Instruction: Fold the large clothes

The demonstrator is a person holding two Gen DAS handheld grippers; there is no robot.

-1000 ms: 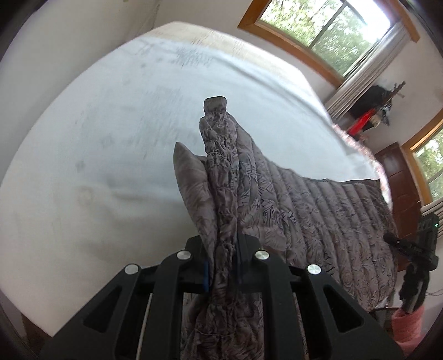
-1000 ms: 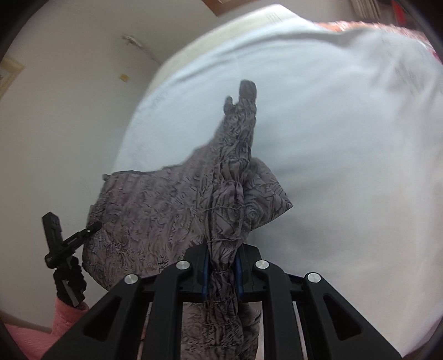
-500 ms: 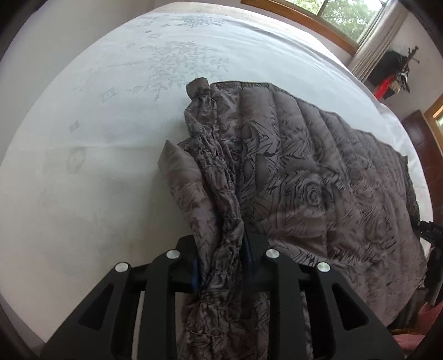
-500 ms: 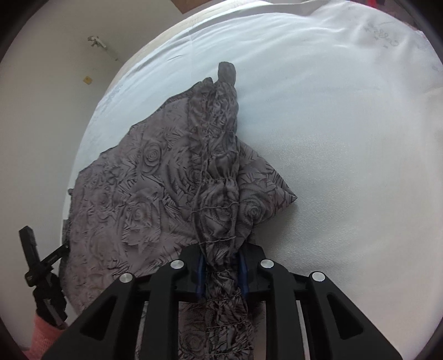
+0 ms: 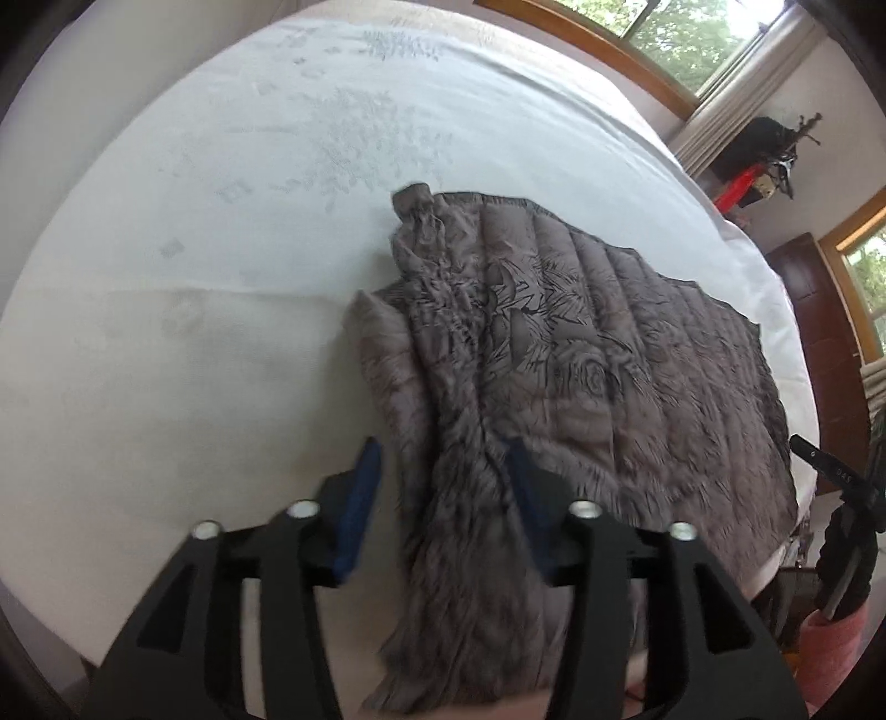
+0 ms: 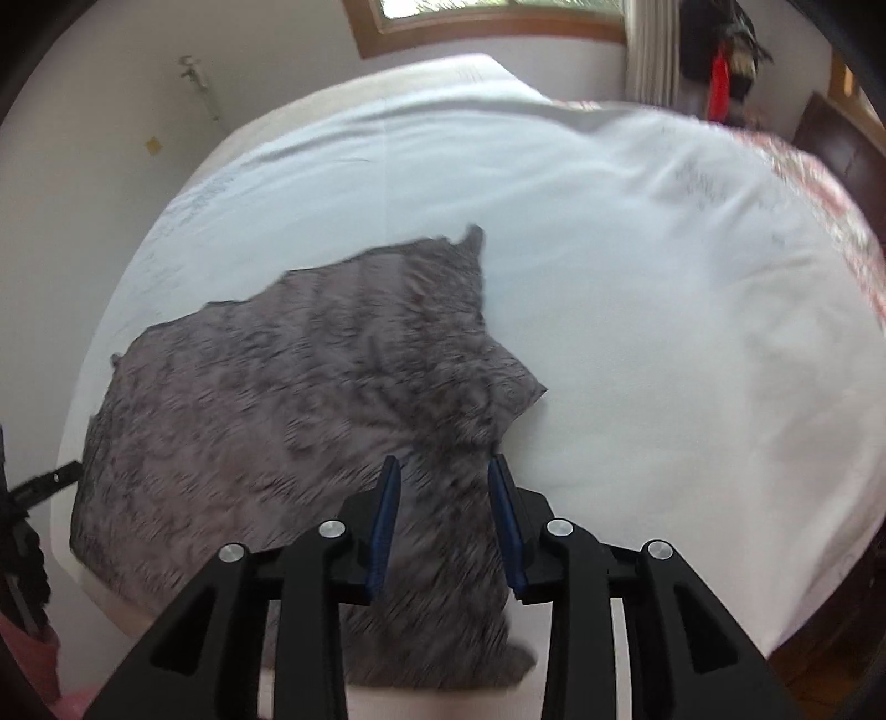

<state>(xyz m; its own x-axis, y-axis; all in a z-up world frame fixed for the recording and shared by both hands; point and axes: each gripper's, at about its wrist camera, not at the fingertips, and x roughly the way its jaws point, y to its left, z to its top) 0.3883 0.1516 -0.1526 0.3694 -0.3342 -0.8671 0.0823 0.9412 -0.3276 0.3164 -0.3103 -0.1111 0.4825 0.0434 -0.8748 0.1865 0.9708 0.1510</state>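
A grey quilted garment (image 5: 581, 354) with a dark rose print lies spread on the white bed sheet (image 5: 194, 310). Its gathered edge runs between the jaws of my left gripper (image 5: 440, 454), which are opening; the blue pads (image 5: 360, 498) stand apart from the cloth. In the right wrist view the same garment (image 6: 288, 399) lies flat, blurred by motion. My right gripper (image 6: 440, 471) is also opening, with the cloth's near edge loose between its pads (image 6: 387, 498) and nothing pressed.
The bed (image 6: 664, 304) fills both views, with a wall to the left and wood-framed windows (image 5: 664, 39) behind. A dark wooden cabinet (image 5: 819, 310) stands at the right. The other gripper's black tip (image 5: 830, 471) shows at the right edge, above a pink sleeve (image 5: 830, 648).
Both grippers have lowered the garment from hanging onto the bed, and their jaws have parted from the bunched cloth they were clamping. The garment now lies spread flat.
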